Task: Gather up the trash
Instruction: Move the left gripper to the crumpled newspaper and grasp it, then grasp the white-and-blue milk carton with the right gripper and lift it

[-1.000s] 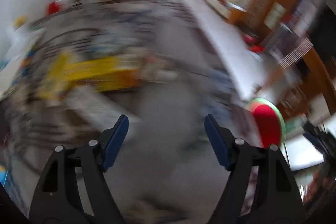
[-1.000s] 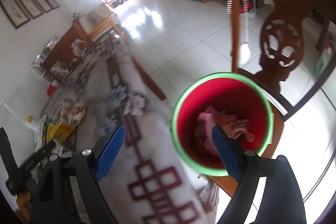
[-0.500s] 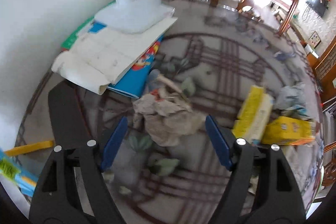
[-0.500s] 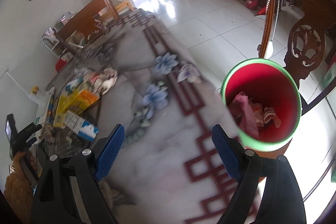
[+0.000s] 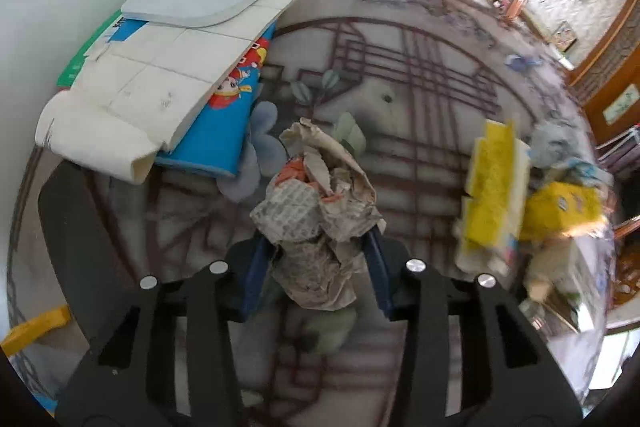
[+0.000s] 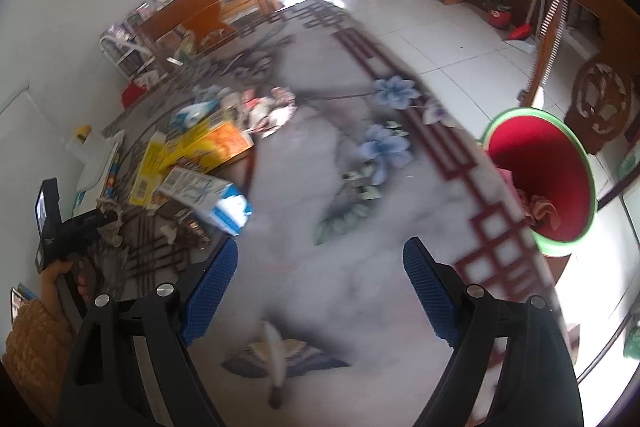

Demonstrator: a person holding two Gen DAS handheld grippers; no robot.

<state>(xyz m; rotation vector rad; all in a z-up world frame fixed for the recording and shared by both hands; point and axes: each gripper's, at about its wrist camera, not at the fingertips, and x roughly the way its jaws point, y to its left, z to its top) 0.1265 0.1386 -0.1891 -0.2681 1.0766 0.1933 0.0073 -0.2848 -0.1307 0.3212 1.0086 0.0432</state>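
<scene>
step: lift the crumpled paper wad (image 5: 320, 211) straight up, grip kept firm so no loose flap drags the books at left.
left gripper (image 5: 318, 259): jaws just closing, clamped on the wad, bulging beyond the fingertips.
right gripper (image 6: 318, 281): jaws apart, empty.
red bin (image 6: 540, 175): far right, off the table edge.

A crumpled wad of newsprint (image 5: 320, 215) sits at centre frame, grey with orange scraps, squeezed between blue pads; the red bin (image 6: 540, 179) with green rim, lower right, holds pink scraps.
</scene>
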